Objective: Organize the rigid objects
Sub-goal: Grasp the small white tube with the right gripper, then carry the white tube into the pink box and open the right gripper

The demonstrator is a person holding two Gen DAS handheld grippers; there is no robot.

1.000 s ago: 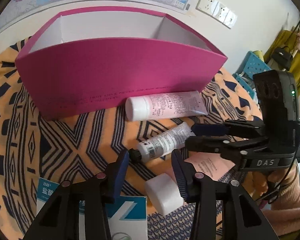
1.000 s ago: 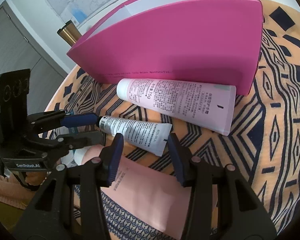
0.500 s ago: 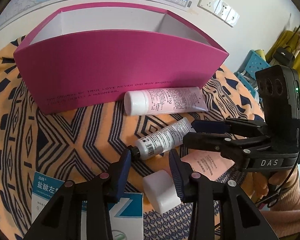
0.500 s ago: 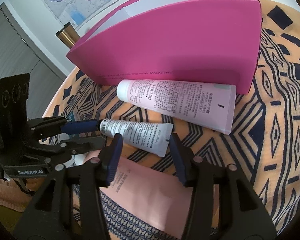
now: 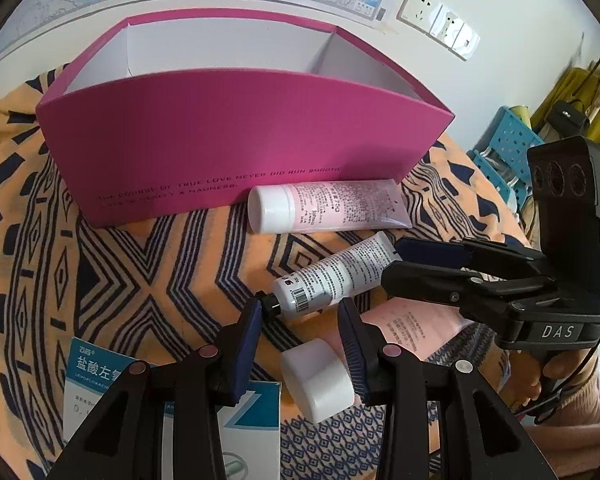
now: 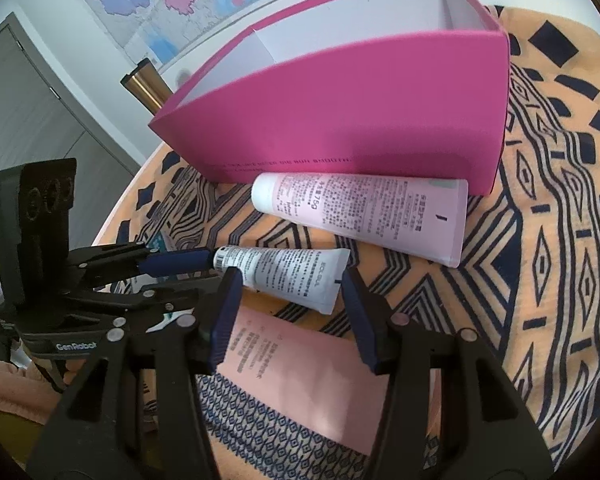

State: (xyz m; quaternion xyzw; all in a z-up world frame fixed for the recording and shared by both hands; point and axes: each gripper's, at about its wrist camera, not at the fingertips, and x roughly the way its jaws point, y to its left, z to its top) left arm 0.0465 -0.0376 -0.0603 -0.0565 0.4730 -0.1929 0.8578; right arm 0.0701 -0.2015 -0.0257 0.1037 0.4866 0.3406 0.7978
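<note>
Nothing sits in the pink box yet as far as its visible white walls show. Both tubes lie on the patterned cloth just in front. The left gripper and right gripper hover released around the small white tube; the pink tube touches the box.

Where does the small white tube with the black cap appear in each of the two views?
Left wrist view: white tube, centre, black cap toward the lower left, just above the gripper fingertips.
Right wrist view: white tube, centre, crimped end lower right.
Shared landmark: the pink tube before the magenta box.
</note>
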